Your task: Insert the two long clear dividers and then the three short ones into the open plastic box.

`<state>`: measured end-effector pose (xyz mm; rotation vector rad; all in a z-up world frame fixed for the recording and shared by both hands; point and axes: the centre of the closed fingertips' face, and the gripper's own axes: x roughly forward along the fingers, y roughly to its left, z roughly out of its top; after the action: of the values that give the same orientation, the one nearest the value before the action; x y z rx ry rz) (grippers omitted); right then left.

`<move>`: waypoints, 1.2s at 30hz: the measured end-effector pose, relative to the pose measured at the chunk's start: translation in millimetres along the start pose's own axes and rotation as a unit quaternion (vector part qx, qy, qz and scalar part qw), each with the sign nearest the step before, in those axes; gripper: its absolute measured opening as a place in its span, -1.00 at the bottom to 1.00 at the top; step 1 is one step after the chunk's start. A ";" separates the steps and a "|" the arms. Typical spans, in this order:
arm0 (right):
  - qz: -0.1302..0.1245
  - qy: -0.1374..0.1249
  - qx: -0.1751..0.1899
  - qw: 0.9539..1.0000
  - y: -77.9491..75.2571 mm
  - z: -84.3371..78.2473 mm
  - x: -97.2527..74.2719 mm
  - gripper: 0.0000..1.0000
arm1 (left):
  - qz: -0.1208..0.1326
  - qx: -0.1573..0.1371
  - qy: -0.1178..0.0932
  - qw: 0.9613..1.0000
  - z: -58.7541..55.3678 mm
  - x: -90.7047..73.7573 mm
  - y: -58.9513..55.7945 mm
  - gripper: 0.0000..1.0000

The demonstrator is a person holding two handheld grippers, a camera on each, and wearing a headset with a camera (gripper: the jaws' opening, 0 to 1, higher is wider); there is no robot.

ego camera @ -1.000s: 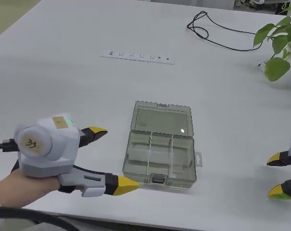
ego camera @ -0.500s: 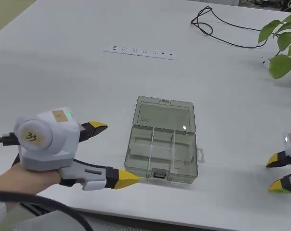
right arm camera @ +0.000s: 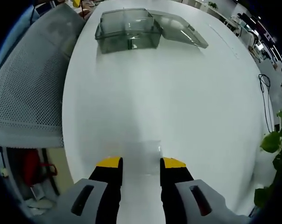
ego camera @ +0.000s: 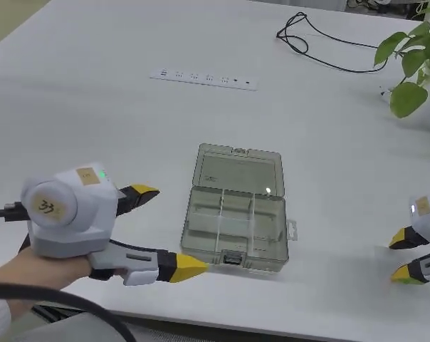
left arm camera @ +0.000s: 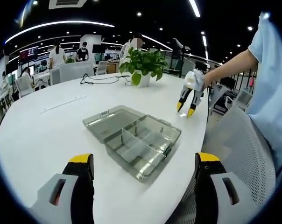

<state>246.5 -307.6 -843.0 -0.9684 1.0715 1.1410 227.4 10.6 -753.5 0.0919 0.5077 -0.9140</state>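
The open box [ego camera: 236, 221] sits on the white worktop [ego camera: 94, 121] close to its near edge, lid [ego camera: 240, 171] laid flat on the far side. Clear dividers [ego camera: 222, 214] stand in the tray and split it into cells. The left tongs [ego camera: 169, 228] are just left of the box, jaws wide apart and holding nothing, the nearer yellow tip close to the box's near left corner. The right tongs [ego camera: 402, 256] are well apart from the box on the right, jaws apart. In the right gripper view a faint clear sheet [right arm camera: 146, 156] lies flat on the worktop between their tips; I cannot tell whether it touches them. Farther off lie a power strip [ego camera: 201, 78] and a black cable [ego camera: 307, 43], with a plant [ego camera: 414, 57] at far right.
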 end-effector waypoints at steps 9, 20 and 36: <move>-0.015 -0.022 -0.009 1.000 -0.9 16.4 -7.8 -0.36 | 0.001 -0.031 -0.013 0.999 -0.3 3.8 -4.7 0.78; -0.078 -0.091 -0.061 0.991 -7.7 88.4 -37.1 -0.36 | 0.008 -0.070 -0.034 0.997 16.3 7.2 3.8 0.70; -0.164 -0.167 -0.156 0.960 -10.8 200.8 -59.7 -0.36 | -0.032 -0.198 -0.071 0.977 60.9 47.6 -2.2 0.14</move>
<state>281.9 -128.3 -740.1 -1.1011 0.4459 1.1619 272.9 -43.2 -721.4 -0.3511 0.5517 -0.8605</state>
